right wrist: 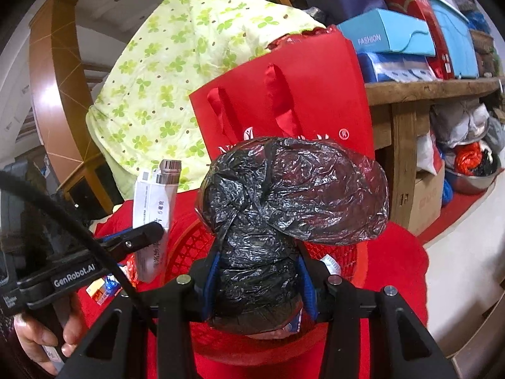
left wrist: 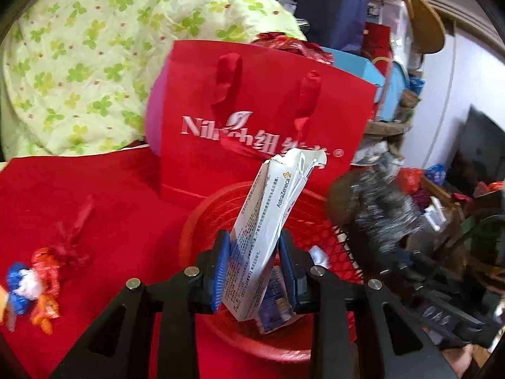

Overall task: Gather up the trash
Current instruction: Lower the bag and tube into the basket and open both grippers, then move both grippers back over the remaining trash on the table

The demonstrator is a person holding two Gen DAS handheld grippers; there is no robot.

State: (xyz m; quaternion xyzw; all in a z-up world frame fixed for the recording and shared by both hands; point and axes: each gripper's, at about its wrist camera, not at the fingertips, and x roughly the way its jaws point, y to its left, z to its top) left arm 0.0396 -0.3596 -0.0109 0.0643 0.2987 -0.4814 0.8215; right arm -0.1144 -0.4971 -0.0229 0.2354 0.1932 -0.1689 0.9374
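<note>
**Holding trash over the red basket, both grippers loaded**

Left gripper (left wrist: 254,271) is clamped on a flattened white medicine carton (left wrist: 268,237); blue pads (left wrist: 221,268) press its two faces. Carton sits above the red mesh basket (left wrist: 318,218), lower end down inside the rim line, long axis running up and away, top tilted slightly right, torn flap at the far end. Readable print: "AstraZeneca" along the side; the rest is small Chinese text, not legible.

Right gripper (right wrist: 257,284) is closed on a crumpled black plastic bag (right wrist: 284,195), squeezed at its lower neck; the bulk balloons out above and to the right, over the same basket (right wrist: 341,252).

Clearance: tight. Red paper bag (left wrist: 252,110) stands just behind the basket, lettering starts "Nih…" plus Chinese characters. Green clover quilt (left wrist: 94,47) behind that. Candy wrappers (left wrist: 34,284) lie loose on the red cloth (left wrist: 110,189), left of the basket, well apart from it. In the right wrist view the left gripper and its carton (right wrist: 154,208) sit just beside the basket's left edge; "GenRobot.AI" reads on its body. Wooden shelf (right wrist: 426,88) to the right carries a blue box (right wrist: 385,34) marked "FASHION".
</note>
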